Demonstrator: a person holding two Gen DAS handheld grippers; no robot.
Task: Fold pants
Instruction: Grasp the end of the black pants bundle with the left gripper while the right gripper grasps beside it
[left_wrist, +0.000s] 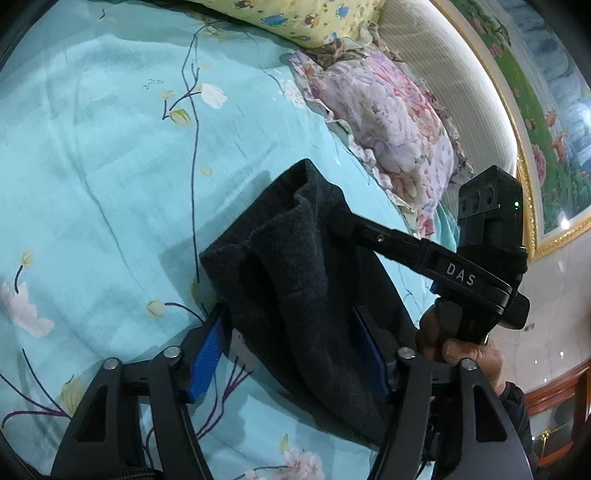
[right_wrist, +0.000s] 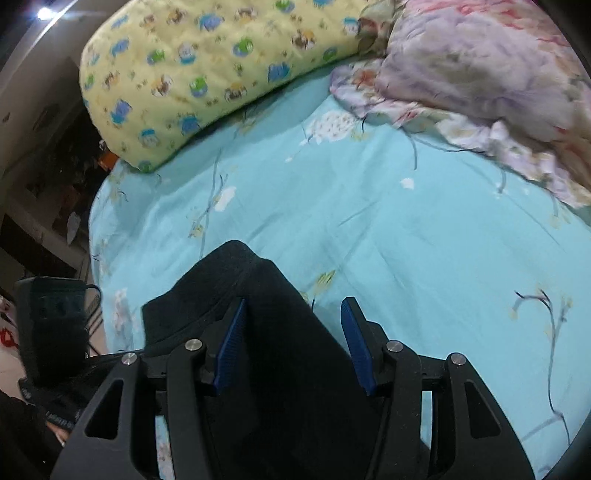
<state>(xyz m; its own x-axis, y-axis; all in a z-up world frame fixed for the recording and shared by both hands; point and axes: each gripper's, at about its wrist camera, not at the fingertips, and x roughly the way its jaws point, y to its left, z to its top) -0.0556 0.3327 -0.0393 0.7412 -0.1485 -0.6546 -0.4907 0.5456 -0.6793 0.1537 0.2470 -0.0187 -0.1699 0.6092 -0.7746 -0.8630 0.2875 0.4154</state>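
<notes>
Pants (left_wrist: 295, 280), dark, bunched, lie lower centre of both views on the sheet (left_wrist: 92, 166). Left gripper (left_wrist: 291, 354): jaws apart, fabric between the pads, contact unclear. Right gripper (right_wrist: 291, 343): jaws apart, fabric between, right pad clear of it. Upper frame: yellow pillow (right_wrist: 207, 74), floral pillow (right_wrist: 480, 74).

One dark pants (left_wrist: 295, 280), two pillows (right_wrist: 207, 74), two hand-held grippers (left_wrist: 295, 347), one bedsheet (left_wrist: 92, 166)
</notes>
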